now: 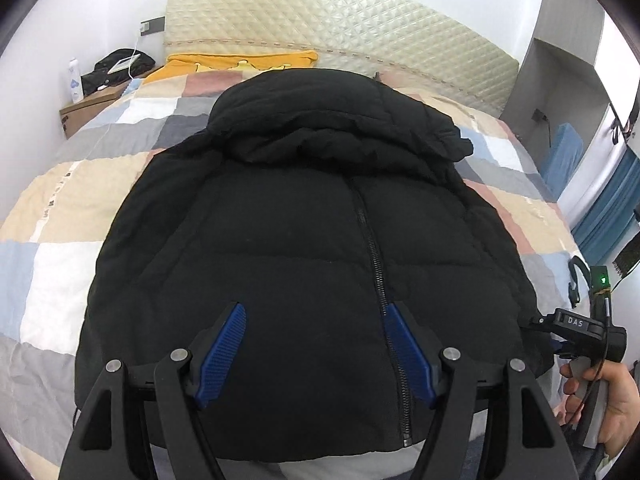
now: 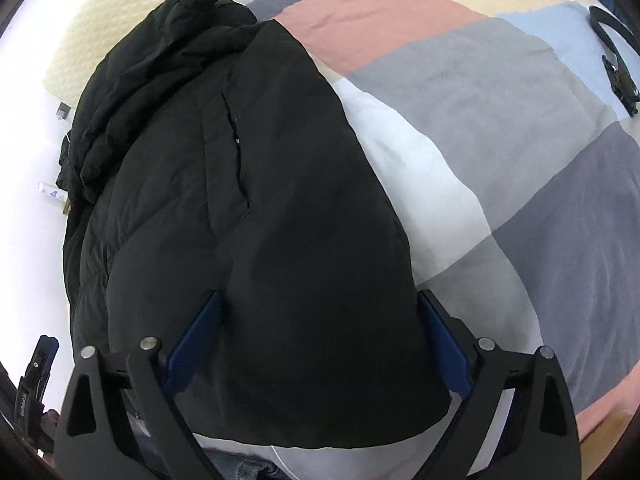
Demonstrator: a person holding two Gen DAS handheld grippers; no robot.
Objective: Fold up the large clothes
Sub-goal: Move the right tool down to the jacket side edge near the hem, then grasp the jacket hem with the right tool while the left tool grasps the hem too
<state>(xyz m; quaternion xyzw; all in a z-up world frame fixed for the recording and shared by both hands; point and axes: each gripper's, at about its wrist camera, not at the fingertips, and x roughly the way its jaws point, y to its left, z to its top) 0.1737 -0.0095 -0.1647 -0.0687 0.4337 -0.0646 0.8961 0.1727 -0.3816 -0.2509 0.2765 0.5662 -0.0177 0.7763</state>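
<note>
Open-jawed left gripper (image 1: 314,354), right gripper (image 2: 318,344) over black jacket (image 1: 304,240) on patchwork bedspread (image 1: 52,216).

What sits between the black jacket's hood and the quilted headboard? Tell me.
In the left wrist view, a yellow garment lies on the patchwork quilt between the black jacket hood and the quilted headboard.

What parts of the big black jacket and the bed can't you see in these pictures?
- Jacket sleeves: neither view shows them apart from the black bulk.
- Jacket hem, right wrist view: its middle sits behind the right tongs.
- Bed foot: cut off by both bottom edges.
- Nightstand items, left wrist view: too small to identify.
</note>
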